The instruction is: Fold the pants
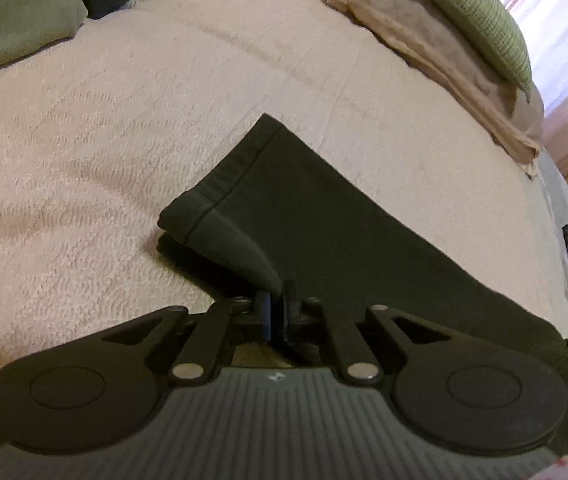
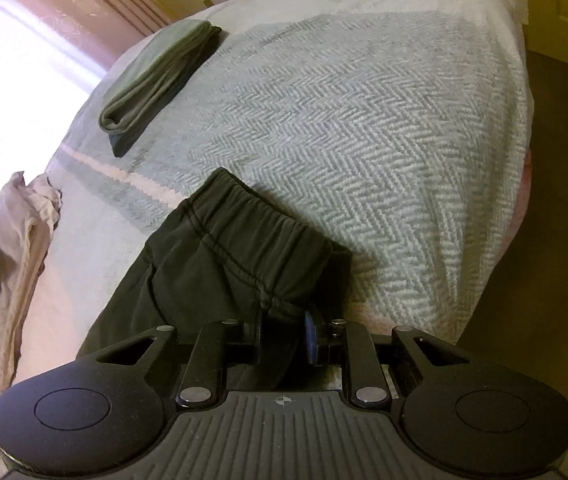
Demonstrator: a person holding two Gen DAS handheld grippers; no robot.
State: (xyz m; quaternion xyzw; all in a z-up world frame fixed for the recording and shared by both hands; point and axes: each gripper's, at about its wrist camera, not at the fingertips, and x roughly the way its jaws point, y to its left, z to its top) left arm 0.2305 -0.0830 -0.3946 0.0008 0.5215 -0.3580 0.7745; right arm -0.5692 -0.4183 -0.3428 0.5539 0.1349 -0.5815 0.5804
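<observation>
Dark pants (image 1: 324, 216) lie stretched across the bed. In the left wrist view the hemmed leg end (image 1: 219, 188) points up and left, and my left gripper (image 1: 277, 304) is shut on a pinch of the leg's near edge, lifting a small fold. In the right wrist view the elastic waistband (image 2: 251, 232) of the pants (image 2: 171, 280) is bunched just ahead of my right gripper (image 2: 284, 332), whose jaws are shut on the waistband cloth; a blue pad (image 2: 310, 340) shows on the right finger.
A pale textured bedspread (image 1: 103, 152) covers the bed, with a herringbone blanket (image 2: 364, 120) at the waist end. Folded green garments (image 2: 155, 80) lie beyond the waistband. A beige cloth (image 1: 424, 40) under a green cushion (image 1: 480, 20) sits near the window side. Green and dark clothes (image 1: 11, 12) are piled far left.
</observation>
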